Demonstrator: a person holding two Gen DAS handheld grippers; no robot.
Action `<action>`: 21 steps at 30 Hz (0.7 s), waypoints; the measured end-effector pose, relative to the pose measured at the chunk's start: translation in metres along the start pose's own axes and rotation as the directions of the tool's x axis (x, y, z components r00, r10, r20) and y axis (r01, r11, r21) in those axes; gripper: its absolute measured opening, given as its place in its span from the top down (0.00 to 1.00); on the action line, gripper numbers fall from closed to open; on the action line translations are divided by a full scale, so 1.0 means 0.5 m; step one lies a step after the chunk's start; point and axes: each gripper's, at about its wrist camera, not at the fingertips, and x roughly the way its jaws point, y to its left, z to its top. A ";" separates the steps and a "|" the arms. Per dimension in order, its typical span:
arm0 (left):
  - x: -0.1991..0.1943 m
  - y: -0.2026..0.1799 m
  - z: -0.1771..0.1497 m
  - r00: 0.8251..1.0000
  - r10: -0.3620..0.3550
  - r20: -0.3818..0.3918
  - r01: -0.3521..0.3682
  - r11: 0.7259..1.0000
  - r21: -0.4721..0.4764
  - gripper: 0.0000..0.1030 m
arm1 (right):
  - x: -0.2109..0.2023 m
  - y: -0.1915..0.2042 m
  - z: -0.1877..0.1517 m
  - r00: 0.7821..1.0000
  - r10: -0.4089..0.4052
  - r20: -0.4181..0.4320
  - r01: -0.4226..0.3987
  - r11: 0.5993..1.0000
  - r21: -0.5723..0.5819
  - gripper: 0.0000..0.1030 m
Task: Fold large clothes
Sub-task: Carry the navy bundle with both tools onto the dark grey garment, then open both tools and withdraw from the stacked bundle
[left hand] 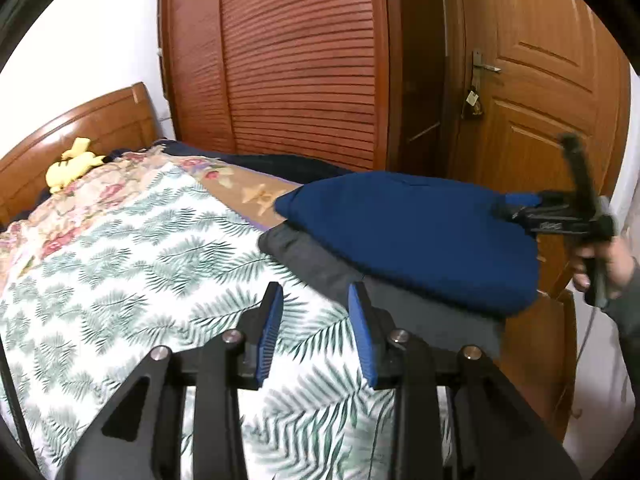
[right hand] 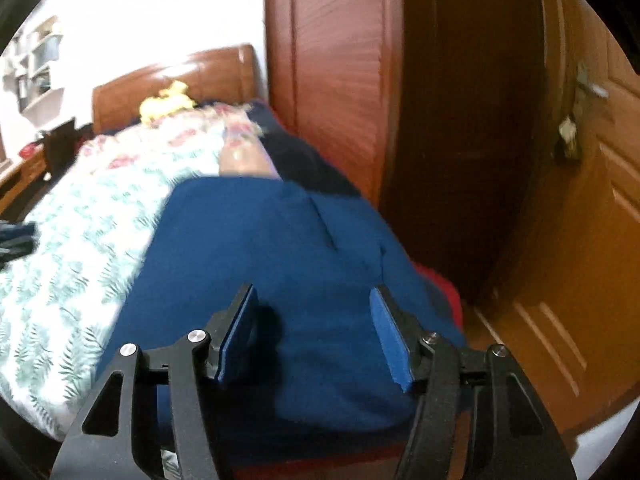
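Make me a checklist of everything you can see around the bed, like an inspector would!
Surface: bed under a leaf-print quilt, floral bedding further back.
Job's things: blue garment folded at the bed's edge, lying on a grey garment.
Clutter: yellow plush toy by the wooden headboard.
Grippers: left gripper open over the quilt, nothing between its pads; right gripper open just above the blue garment, not gripping it.
Cables: nothing seen.
Surroundings: slatted wardrobe, wooden door with a metal handle, white wall.
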 end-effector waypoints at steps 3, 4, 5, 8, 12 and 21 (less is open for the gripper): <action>-0.062 0.015 -0.027 1.000 0.006 0.012 -0.006 1.000 -0.006 0.68 | -0.002 -0.002 -0.016 0.999 -0.047 -0.017 0.047 0.999 -0.011 0.42; -0.079 0.020 -0.035 1.000 0.011 0.015 -0.010 1.000 -0.008 0.68 | -0.014 0.006 -0.014 0.998 -0.064 -0.006 0.064 0.998 -0.011 0.42; -0.100 0.026 -0.045 1.000 0.020 0.022 -0.020 1.000 -0.007 0.68 | -0.028 0.011 -0.010 0.997 -0.074 0.004 0.074 0.997 -0.011 0.42; -0.150 0.043 -0.069 0.999 0.043 0.030 -0.043 0.999 -0.009 0.68 | -0.084 0.053 0.009 0.992 -0.100 0.076 0.103 0.994 -0.024 0.43; -0.219 0.073 -0.105 0.994 0.097 0.045 -0.096 0.995 -0.026 0.68 | -0.138 0.128 0.028 0.987 -0.064 0.145 0.070 0.997 -0.040 0.42; -0.377 0.155 -0.219 0.964 0.262 0.031 -0.255 0.956 -0.145 0.68 | -0.236 0.400 -0.009 0.958 0.187 0.216 -0.168 0.980 -0.104 0.33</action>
